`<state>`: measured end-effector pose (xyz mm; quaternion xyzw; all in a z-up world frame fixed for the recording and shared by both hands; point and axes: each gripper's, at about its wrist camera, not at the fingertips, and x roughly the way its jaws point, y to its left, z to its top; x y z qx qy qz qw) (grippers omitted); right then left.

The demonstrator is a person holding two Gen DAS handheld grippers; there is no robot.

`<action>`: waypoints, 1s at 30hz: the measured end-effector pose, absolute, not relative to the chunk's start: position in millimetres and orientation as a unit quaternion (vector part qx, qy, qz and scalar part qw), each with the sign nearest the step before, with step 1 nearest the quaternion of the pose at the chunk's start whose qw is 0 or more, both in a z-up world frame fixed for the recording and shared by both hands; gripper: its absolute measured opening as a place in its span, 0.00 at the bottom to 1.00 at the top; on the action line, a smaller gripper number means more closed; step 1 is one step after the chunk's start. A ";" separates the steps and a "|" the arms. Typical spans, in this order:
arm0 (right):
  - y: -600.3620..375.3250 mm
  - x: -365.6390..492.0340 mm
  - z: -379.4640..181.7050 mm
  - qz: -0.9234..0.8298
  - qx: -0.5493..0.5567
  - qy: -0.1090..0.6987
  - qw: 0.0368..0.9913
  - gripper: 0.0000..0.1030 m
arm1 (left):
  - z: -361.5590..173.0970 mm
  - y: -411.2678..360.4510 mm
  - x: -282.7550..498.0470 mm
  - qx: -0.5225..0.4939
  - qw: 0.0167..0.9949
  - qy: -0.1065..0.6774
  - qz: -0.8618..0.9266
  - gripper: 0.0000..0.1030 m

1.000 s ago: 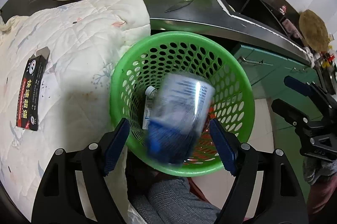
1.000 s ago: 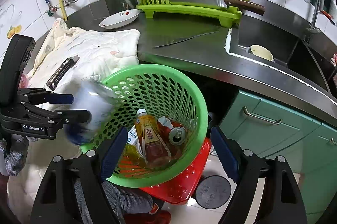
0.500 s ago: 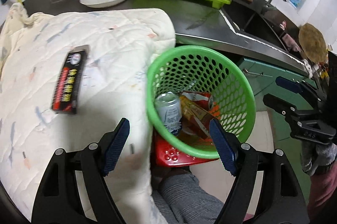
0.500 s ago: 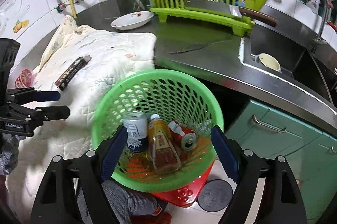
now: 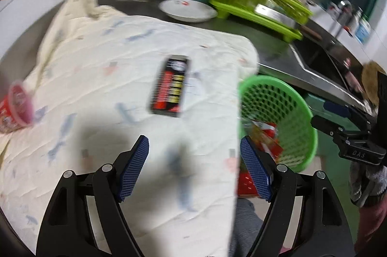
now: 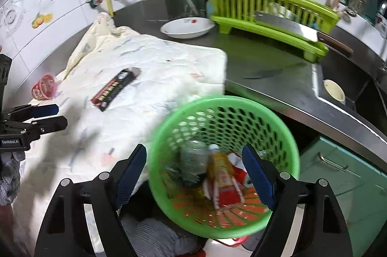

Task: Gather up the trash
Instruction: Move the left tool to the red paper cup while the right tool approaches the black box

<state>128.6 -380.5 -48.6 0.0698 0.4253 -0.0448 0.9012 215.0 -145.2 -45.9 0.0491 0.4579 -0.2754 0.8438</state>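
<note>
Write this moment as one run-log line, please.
left gripper: open, empty, above quilted white cloth | right gripper: open, empty | green perforated plastic basket: holds can, bottle | black-red flat box: uncollected

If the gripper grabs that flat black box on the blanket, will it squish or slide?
The black box looks like thin, flattened cardboard, so it is probably very light and may bend or crease when squeezed. It lies flat on the soft blanket, so the fingers may push into cloth before getting under it. Its glossy print hints that it could slip.

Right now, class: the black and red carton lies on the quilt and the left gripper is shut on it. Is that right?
Not quite. The black and red carton lies on the quilt, but the left gripper is open and empty, short of it, as the left wrist view shows.
</note>
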 end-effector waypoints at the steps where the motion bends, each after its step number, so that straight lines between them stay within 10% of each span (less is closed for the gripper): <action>1: -374.0 132.9 -48.5 -0.039 0.068 0.426 0.901 0.76 | -44.7 -137.7 216.7 0.046 0.847 0.456 -0.268 0.75; 30: -264.1 320.0 -76.1 -0.006 0.146 0.502 0.852 0.76 | -28.1 89.6 281.0 -0.048 0.892 0.443 -0.072 0.77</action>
